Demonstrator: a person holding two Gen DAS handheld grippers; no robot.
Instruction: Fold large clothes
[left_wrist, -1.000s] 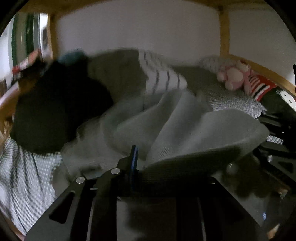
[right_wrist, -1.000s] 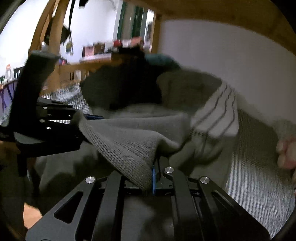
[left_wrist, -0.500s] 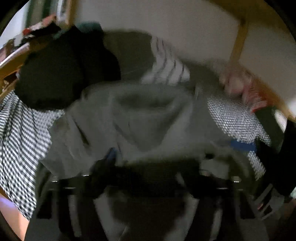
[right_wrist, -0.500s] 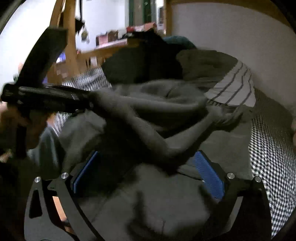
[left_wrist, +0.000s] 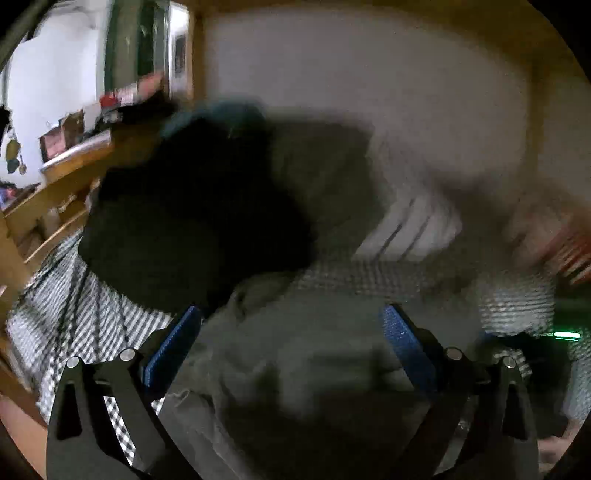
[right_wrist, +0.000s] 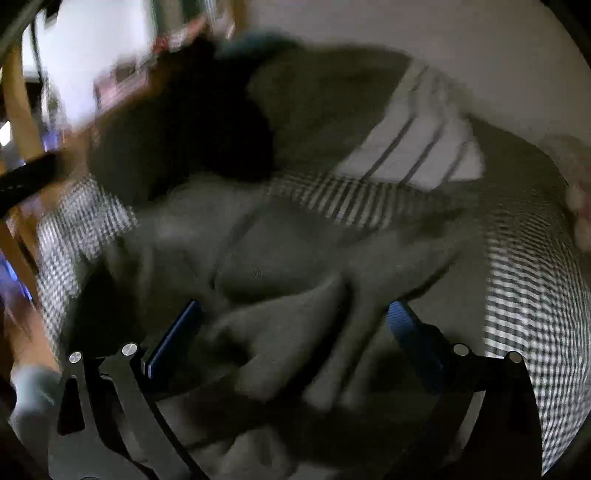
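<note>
Grey garment (left_wrist: 295, 354) loose between opening left claw (left_wrist: 291, 332)

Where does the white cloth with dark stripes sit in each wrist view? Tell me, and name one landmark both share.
Left wrist: white cloth with dark stripes, right of centre, beyond the checked sheet.
Right wrist: same cloth, upper right of centre.
Shared landmark: black clothes pile, left of the striped cloth in both.

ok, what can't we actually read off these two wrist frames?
- Left wrist view: pink and red thing at the right edge, smeared by motion blur; cannot be identified.
- Left wrist view: how the grey garment is folded; blurred, and its near part is hidden by the fingers.
- Right wrist view: grey garment's edges and sleeves; blur merges the layers.
- Both views: dark pile behind; too dark to separate items.
</note>
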